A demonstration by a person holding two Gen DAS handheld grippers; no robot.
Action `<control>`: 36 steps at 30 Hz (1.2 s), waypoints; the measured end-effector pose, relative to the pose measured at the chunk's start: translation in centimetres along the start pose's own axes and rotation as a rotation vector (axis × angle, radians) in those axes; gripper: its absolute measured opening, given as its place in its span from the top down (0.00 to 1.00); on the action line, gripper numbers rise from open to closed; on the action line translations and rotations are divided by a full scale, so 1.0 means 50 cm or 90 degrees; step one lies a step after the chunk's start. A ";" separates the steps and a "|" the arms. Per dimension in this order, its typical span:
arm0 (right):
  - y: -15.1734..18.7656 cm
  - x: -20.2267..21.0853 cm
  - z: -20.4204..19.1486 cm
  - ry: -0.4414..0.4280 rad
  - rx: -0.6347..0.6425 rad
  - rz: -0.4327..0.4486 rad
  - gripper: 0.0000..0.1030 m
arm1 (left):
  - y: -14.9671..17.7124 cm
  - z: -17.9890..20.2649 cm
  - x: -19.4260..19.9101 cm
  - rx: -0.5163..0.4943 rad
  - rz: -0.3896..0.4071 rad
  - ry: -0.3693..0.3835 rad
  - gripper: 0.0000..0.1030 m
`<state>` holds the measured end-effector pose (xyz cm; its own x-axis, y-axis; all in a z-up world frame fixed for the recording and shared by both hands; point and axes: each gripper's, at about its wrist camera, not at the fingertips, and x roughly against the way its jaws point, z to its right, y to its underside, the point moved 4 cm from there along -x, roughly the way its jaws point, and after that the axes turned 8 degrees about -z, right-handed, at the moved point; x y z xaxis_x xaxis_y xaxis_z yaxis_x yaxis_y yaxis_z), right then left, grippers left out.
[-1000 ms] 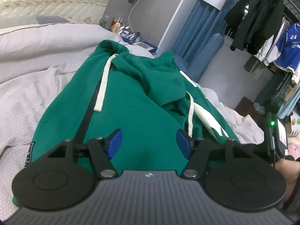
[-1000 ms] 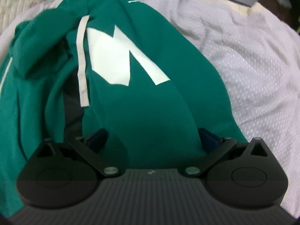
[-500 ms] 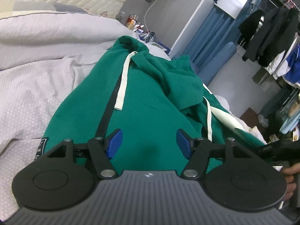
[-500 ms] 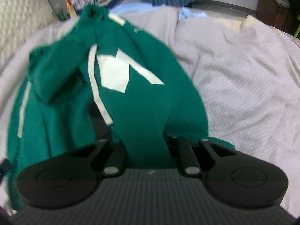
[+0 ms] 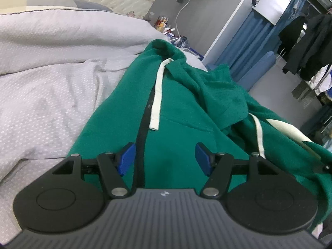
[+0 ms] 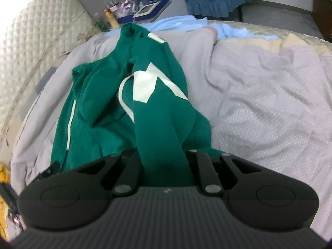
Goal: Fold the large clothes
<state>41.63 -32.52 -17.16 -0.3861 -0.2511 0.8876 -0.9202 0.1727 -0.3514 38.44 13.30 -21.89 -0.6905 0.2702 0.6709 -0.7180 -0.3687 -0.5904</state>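
Fleece first: soft green hoodie (image 6: 164,112), thick and rumpled, fills my near view, and my right gripper (image 6: 166,166) is clamped narrow on a bunched fold of it, cloth rising straight out from between the jaws. A second ago those jaws stood wide over the flat fabric; now they've pinched shut and the hoodie hangs up off the bed in a long drape, with more of the room showing behind. My left gripper (image 5: 165,157) sits partly spread, blue pads (image 5: 126,157) apart with nothing between them, just above the hoodie's front, where a black zipper (image 5: 143,128) runs between them. Beyond that, a flat cream drawstring (image 5: 156,95) lies along the zipper. Past it the hood is crumpled in a heap. Underneath, dimpled grey bedding (image 6: 259,95), wrinkled. Far off, a quilted cream headboard (image 6: 31,47), a cluttered nightstand (image 6: 141,6), blue curtains (image 5: 249,47) and dark coats hanging (image 5: 307,41).
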 end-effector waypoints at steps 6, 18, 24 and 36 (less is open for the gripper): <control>0.009 0.041 0.050 -0.061 -0.049 -0.006 0.87 | 0.006 0.006 -0.013 -0.011 -0.008 -0.021 0.33; -0.117 0.251 0.106 0.002 -0.021 0.174 0.89 | 0.001 0.017 -0.013 -0.027 0.004 0.001 0.33; -0.288 0.339 0.163 0.131 -0.035 0.293 0.90 | -0.007 0.031 0.009 -0.039 0.038 0.036 0.33; -0.509 0.294 0.376 0.356 -0.120 0.417 0.90 | -0.005 0.053 0.014 -0.065 0.037 0.023 0.33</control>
<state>58.17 -58.50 -0.75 -0.6983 0.4474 0.5587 -0.4802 0.2859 -0.8292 38.37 11.20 -20.09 -0.7328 0.2837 0.6185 -0.6804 -0.2925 -0.6719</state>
